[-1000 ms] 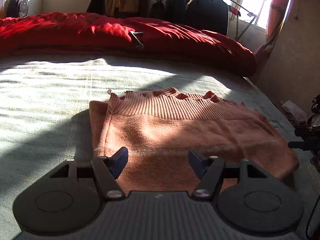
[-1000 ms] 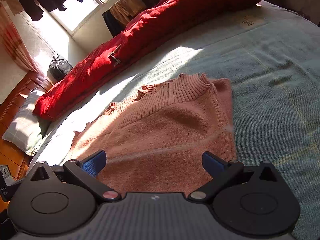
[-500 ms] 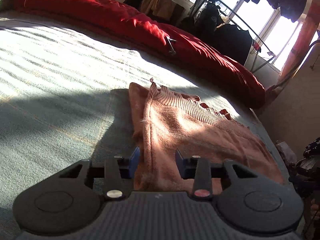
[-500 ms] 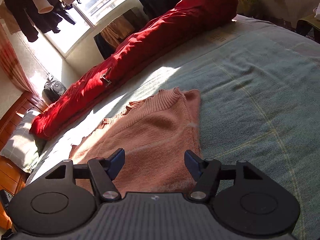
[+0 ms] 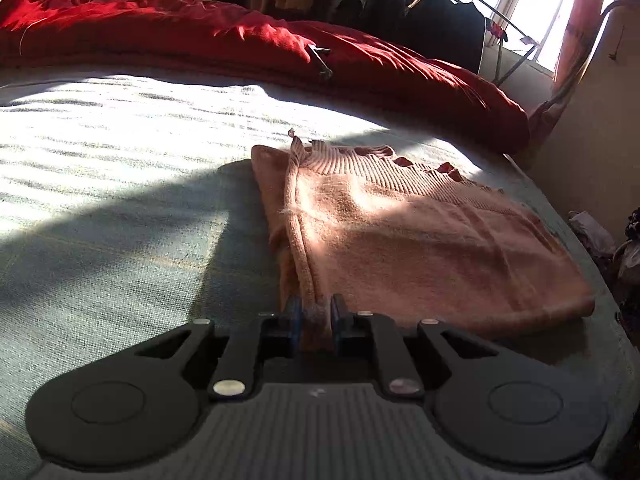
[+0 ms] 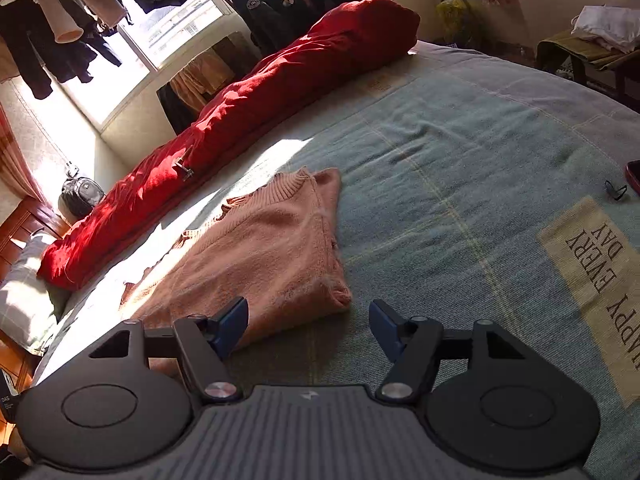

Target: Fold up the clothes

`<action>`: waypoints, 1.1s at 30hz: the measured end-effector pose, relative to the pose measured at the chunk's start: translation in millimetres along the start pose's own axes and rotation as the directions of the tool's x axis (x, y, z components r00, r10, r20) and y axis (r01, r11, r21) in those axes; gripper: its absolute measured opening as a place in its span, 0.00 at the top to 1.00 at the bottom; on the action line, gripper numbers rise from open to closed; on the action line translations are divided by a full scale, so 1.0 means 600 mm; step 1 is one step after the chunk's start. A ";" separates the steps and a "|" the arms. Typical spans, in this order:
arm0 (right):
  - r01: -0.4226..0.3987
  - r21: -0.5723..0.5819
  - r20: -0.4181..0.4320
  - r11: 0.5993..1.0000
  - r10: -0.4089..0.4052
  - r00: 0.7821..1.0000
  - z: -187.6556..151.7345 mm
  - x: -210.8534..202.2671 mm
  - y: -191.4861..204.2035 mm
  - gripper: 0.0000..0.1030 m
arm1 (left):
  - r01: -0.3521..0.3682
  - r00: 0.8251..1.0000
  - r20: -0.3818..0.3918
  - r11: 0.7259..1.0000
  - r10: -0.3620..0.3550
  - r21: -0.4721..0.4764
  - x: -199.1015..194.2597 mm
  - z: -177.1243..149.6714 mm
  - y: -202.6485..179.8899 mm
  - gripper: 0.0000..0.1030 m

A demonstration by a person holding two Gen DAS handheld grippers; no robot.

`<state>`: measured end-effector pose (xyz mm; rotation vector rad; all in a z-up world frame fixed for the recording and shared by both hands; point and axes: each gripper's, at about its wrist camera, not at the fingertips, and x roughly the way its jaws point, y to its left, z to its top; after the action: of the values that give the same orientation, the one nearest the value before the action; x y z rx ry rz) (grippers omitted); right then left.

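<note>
Left wrist view: the left gripper (image 5: 313,316) has just been closing and now pinches the near left edge of the folded salmon-pink knitted sweater (image 5: 420,240), a bunch of knit squeezed between its blue pads. The sweater lies flat on the pale green woven bedspread (image 5: 120,200), stretching away from the gripper toward the rumpled red quilt (image 5: 280,44). In the right wrist view, the right gripper (image 6: 307,330) stands spread with nothing between its pads; the sweater's (image 6: 260,256) near corner lies just ahead, its left pad over the hem.
</note>
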<state>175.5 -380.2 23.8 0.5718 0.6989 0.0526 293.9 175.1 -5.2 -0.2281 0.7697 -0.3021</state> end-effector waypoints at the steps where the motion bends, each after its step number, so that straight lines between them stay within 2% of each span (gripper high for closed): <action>1: 0.006 -0.004 0.003 1.000 -0.006 1.000 -0.005 -0.004 0.006 0.30 | 0.008 1.000 0.009 1.000 -0.008 0.009 -0.005 0.000 -0.001 0.86; 3: 0.016 -0.012 0.013 1.000 -0.016 1.000 -0.015 -0.013 0.019 0.29 | 0.032 0.999 0.025 0.999 -0.033 0.020 -0.012 0.002 0.000 0.84; 8: 0.038 -0.027 0.045 0.999 -0.037 0.998 -0.043 -0.041 0.052 0.26 | 0.039 0.999 0.026 0.996 -0.041 0.083 -0.019 0.008 -0.003 0.81; 10: 0.047 -0.023 0.058 0.999 -0.046 0.997 -0.056 -0.054 0.061 0.26 | 0.069 0.997 0.020 0.993 -0.072 0.098 -0.020 0.010 -0.004 0.80; 12: 0.056 -0.016 0.065 0.998 -0.055 0.996 -0.063 -0.064 0.065 0.26 | 0.078 0.997 0.017 0.992 -0.081 0.101 -0.016 0.014 -0.002 0.70; 13: 0.063 -0.013 0.070 0.998 -0.062 0.996 -0.065 -0.067 0.066 0.26 | 0.076 0.997 0.016 0.992 -0.078 0.099 -0.013 0.016 -0.001 0.68; 17: 0.078 -0.008 0.094 0.997 -0.077 0.993 -0.068 -0.074 0.071 0.26 | 0.091 0.995 0.031 0.992 -0.094 0.091 0.001 0.028 -0.001 0.68; 19: 0.080 -0.016 0.105 0.997 -0.078 0.991 -0.068 -0.075 0.075 0.28 | 0.098 0.994 0.039 0.991 -0.102 0.087 0.008 0.035 -0.002 0.68; 22: 0.086 -0.023 0.103 0.996 -0.083 0.991 -0.069 -0.071 0.076 0.38 | 0.127 0.988 0.067 0.981 -0.138 0.147 0.017 0.045 -0.026 0.68; 25: 0.087 -0.040 0.083 0.995 -0.084 0.993 -0.065 -0.064 0.071 0.40 | 0.137 0.987 0.063 0.975 -0.150 0.178 0.042 0.046 -0.054 0.67; 28: 0.063 -0.057 0.088 0.996 -0.058 0.994 -0.047 -0.057 0.063 0.41 | 0.082 0.997 0.001 0.989 -0.082 0.123 0.076 0.025 -0.060 0.67; 30: 0.031 -0.062 0.100 0.998 -0.025 0.995 -0.031 -0.051 0.058 0.43 | 0.014 0.998 -0.056 0.998 -0.010 0.068 0.089 0.006 -0.054 0.67; 33: -0.040 -0.100 0.092 0.994 0.049 0.995 -0.007 -0.034 0.058 0.45 | -0.011 0.999 -0.039 0.999 0.013 0.051 0.061 -0.011 -0.060 0.66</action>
<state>162.1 -353.6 51.4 0.4928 0.5880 0.1005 307.3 128.2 -22.3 -0.1701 0.8010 -0.3150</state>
